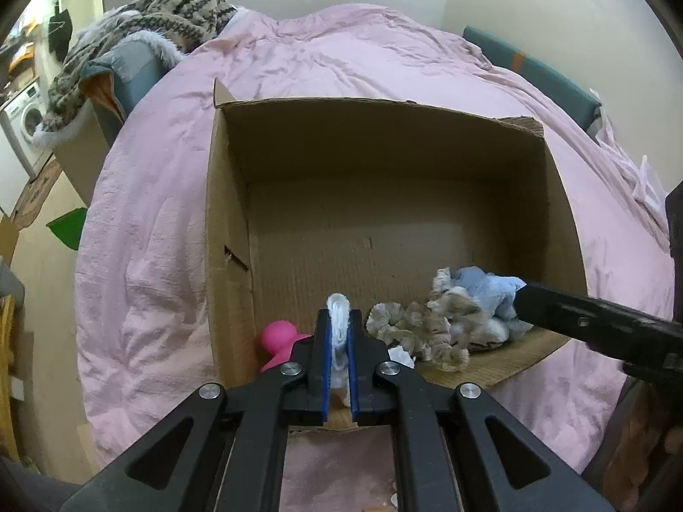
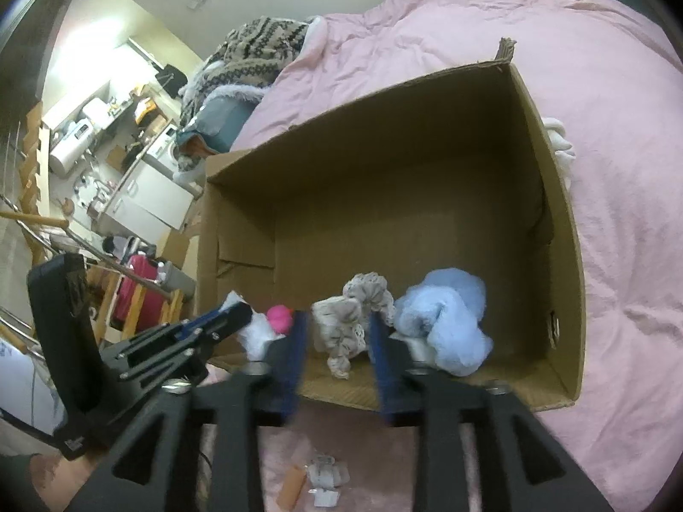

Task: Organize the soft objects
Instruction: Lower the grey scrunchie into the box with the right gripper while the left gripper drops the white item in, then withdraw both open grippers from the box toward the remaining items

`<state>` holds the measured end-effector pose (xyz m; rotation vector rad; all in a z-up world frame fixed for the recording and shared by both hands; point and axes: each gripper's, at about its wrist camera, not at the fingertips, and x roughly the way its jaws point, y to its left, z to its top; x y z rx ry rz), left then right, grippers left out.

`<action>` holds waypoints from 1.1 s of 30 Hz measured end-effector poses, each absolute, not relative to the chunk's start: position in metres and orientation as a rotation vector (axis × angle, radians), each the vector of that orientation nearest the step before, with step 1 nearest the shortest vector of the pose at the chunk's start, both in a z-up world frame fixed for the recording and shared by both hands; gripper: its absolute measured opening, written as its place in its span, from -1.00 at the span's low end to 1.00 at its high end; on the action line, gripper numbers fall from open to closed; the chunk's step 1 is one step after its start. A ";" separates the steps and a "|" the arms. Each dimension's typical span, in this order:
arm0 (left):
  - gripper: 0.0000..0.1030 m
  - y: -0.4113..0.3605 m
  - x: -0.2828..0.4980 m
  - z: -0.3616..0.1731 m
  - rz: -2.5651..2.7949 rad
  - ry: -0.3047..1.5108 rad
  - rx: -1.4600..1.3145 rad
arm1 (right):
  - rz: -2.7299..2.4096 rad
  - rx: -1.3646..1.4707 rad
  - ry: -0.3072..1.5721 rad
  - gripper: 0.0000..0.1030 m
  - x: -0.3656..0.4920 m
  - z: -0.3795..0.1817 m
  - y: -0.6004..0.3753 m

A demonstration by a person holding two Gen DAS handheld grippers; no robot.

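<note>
Left wrist view looks down along the left claw (image 1: 338, 320), whose blue-lined fingers are clenched on a white fluffy piece (image 1: 338, 313) that pokes up between the tips; the claw hangs over the near edge of an open cardboard box (image 1: 384, 162), which sits on a bed covered by a wrinkled pink duvet (image 1: 341, 51); just left of the claw, inside the box at its near left corner, lies a bright pink toy (image 1: 277, 341); to the right, on the box floor, a beige ruffled scrunchie (image 1: 410, 328) lies touching a light blue plush cloth (image 1: 491, 294); the black finger of the other tool (image 1: 597, 324) reaches in from the right and meets the blue cloth; a patterned knit blanket (image 1: 162, 8) is heaped at the far left of the bed. Right wrist view shows the right claw (image 2: 337, 341) released, its two blue-padded fingers standing apart at the near wall of the box (image 2: 555, 213); the scrunchie (image 2: 354, 320) sits between them, though whether the pads touch it cannot be told; the blue cloth (image 2: 448, 320) lies just right of the right finger; the pink toy (image 2: 279, 318) and the white piece (image 2: 256, 333) appear at the left, beside the left claw (image 2: 230, 320); small tags (image 2: 324, 478) lie on the pink surface below the box.
</note>
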<state>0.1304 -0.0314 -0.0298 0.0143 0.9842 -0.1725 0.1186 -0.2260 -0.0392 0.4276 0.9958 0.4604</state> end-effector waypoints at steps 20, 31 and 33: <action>0.18 -0.020 0.117 -0.018 -0.137 0.977 -0.017 | 0.424 0.465 0.983 0.23 0.108 -0.036 -0.237; 0.18 -0.002 0.087 -0.005 -0.105 0.979 -0.050 | 0.424 0.420 1.010 0.23 0.086 -0.034 -0.231; 0.18 0.002 0.080 -0.007 -0.088 1.001 -0.064 | 0.427 0.424 1.034 0.23 0.082 -0.038 -0.229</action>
